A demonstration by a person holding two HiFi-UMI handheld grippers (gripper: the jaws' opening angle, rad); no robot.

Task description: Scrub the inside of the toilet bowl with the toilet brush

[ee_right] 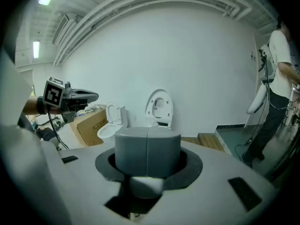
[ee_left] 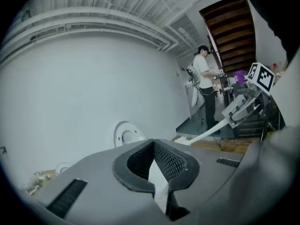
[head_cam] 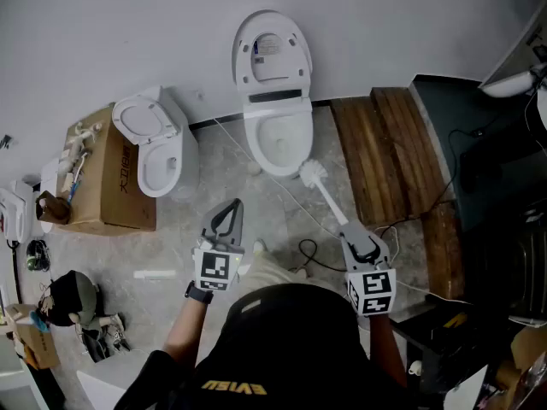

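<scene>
Head view: toilet (head_cam: 275, 108) on grey floor (head_cam: 214, 182)

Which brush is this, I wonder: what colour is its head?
The brush has a white head, like its handle; clearest in the head view.

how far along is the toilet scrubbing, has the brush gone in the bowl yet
Done: the white oval toilet lid stands raised, so the white ceramic toilet bowl is open. In hand: the right gripper is shut on the white long-handled toilet brush, whose bristle head hangs at the bowl's front rim, not inside. The left gripper is shut and empty. Left: all the scrubbing.
</scene>
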